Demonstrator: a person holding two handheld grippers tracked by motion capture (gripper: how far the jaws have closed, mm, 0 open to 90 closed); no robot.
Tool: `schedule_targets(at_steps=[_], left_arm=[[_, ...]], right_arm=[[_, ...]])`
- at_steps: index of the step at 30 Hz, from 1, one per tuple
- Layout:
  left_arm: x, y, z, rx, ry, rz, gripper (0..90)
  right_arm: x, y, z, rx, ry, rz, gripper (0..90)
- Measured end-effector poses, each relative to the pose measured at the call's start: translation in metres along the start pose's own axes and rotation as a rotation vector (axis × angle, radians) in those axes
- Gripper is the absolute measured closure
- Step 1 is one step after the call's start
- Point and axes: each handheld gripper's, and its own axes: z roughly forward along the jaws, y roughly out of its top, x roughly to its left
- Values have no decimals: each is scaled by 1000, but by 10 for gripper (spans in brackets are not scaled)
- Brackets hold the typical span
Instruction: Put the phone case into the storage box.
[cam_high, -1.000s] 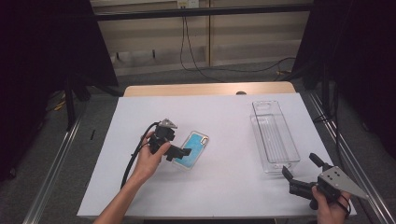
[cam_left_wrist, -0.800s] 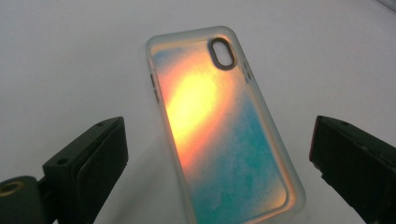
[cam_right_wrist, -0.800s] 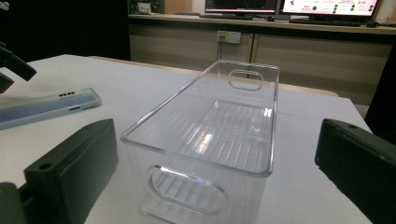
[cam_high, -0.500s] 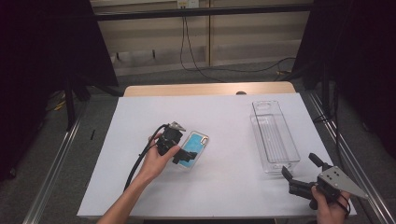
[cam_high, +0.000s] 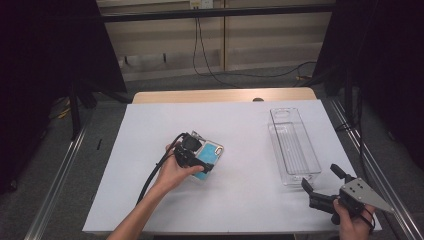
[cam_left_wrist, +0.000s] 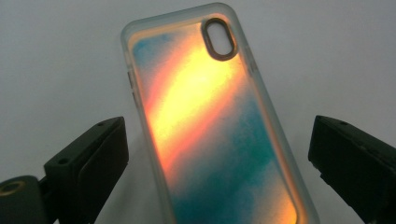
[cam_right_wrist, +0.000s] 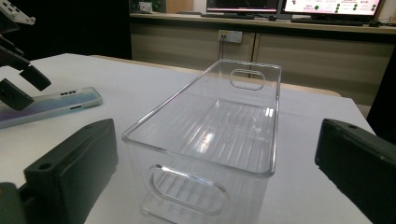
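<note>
Teal and orange colours run across the phone case (cam_left_wrist: 212, 126), which lies flat on the white counter (cam_high: 240, 200), left of the middle. I hold the left hand-held gripper (cam_high: 196, 159) low over its near end, jaws wide apart on both sides of the case and not touching it. I judge this is the approach step before the grasp: next I should lower a little, centre the long edges between the jaws and close on them. My left forearm comes in diagonally from the bottom edge. The right hand-held gripper (cam_high: 320, 183) waits at the near right corner, also open and empty, pointing at the clear plastic bin (cam_right_wrist: 210, 135) just before it.
</note>
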Motion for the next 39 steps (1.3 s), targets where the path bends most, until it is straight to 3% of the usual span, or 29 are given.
schedule_targets(at_steps=[7,9,18,39], left_arm=[[-2,1,6,17,-5,12,62],[-3,1,8,14,1,-4,62],[-4,5,18,37,28,7,75],[-4,3,22,10,40,3,58]], right_arm=[[0,0,0,-1,2,0,0],[0,0,0,0,4,1,0],[0,0,0,1,6,1,0],[0,0,0,-1,6,-2,0]])
